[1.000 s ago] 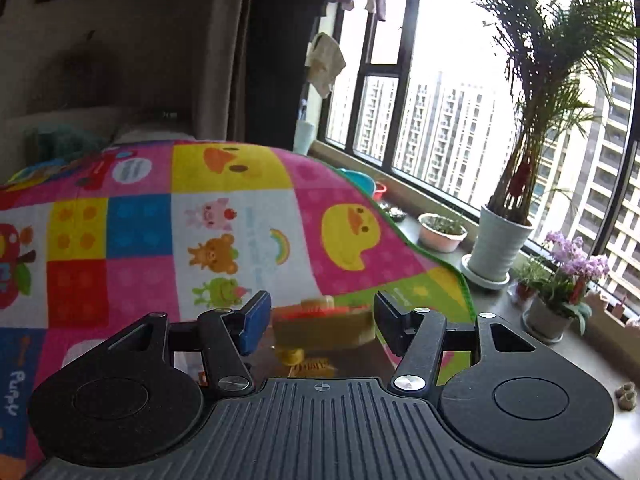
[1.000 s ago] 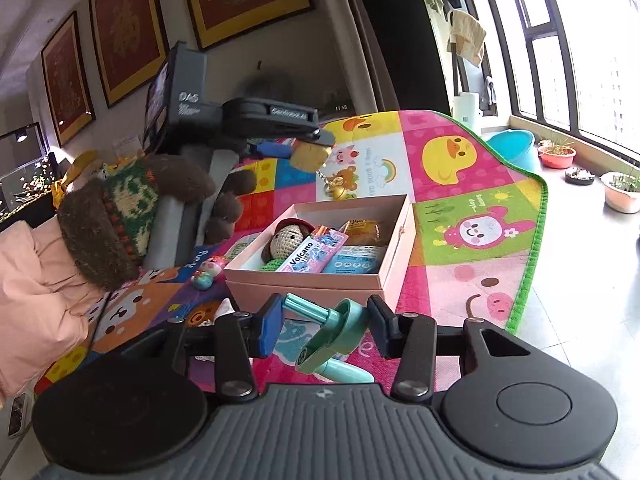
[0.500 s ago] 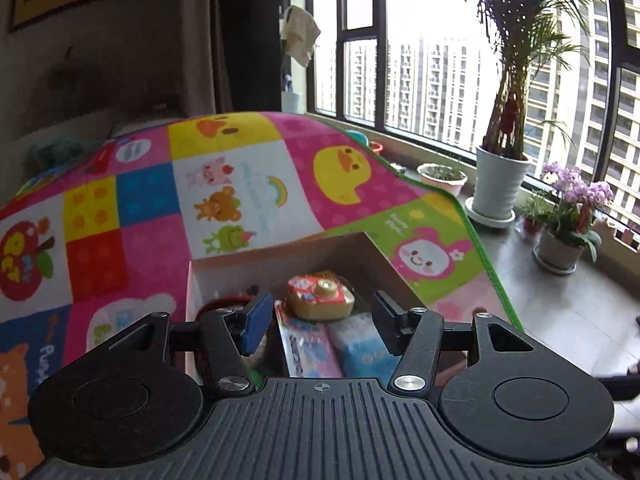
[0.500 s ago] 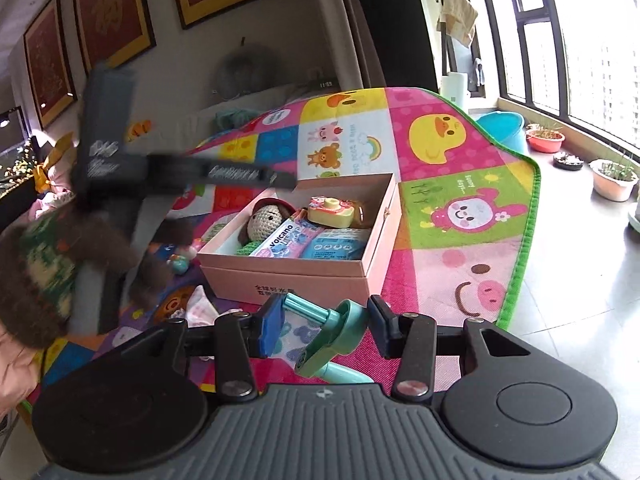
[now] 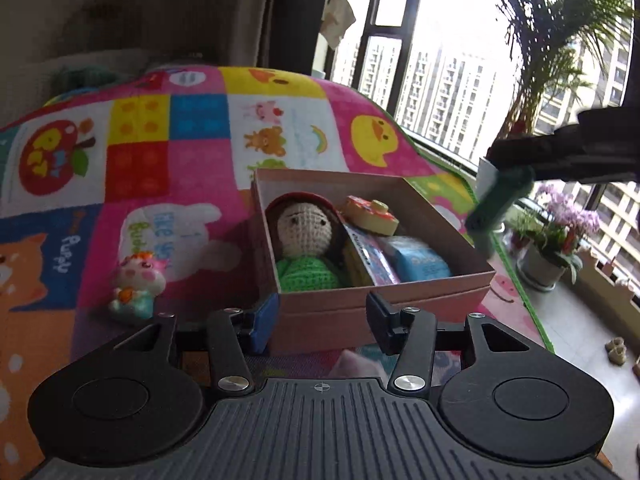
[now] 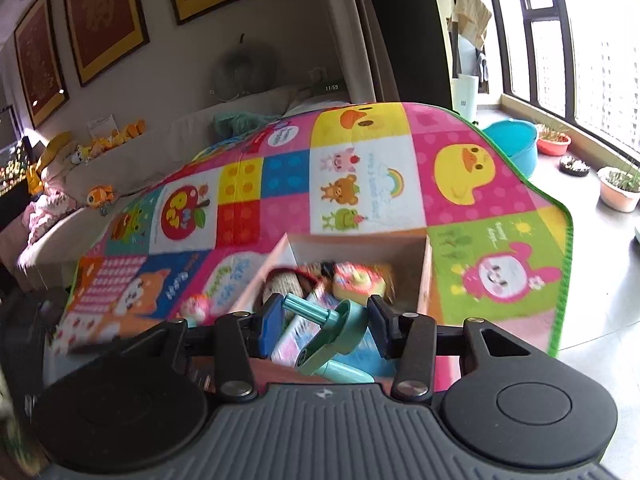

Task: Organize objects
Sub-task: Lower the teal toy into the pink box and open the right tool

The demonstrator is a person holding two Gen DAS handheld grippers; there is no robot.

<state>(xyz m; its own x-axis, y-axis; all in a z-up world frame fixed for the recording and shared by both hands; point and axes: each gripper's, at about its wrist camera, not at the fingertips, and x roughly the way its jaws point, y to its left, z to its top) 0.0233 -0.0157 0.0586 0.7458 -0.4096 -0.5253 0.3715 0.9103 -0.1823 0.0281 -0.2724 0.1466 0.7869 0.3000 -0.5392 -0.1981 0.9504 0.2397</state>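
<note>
A pink cardboard box [image 5: 384, 312] sits on the colourful play mat [image 5: 168, 152]. It holds a crocheted doll [image 5: 306, 240], a toy camera [image 5: 372, 216], a booklet and a blue pack [image 5: 420, 260]. My left gripper [image 5: 320, 322] is open and empty, just short of the box's near wall. My right gripper [image 6: 326, 326] is shut on a teal plastic tool [image 6: 332, 338] and hovers over the box [image 6: 426, 280]. That tool also shows in the left wrist view [image 5: 500, 208], hanging above the box's right side.
A small pig figure [image 5: 136, 280] stands on the mat left of the box. A pink tissue [image 5: 356, 364] lies in front of the box. Potted plants [image 5: 552, 248] and a window line the right side. A blue basin [image 6: 516, 144] sits beyond the mat.
My left gripper let the toy camera go into the box and drew back toward me. My right gripper carried the teal tool forward to above the box.
</note>
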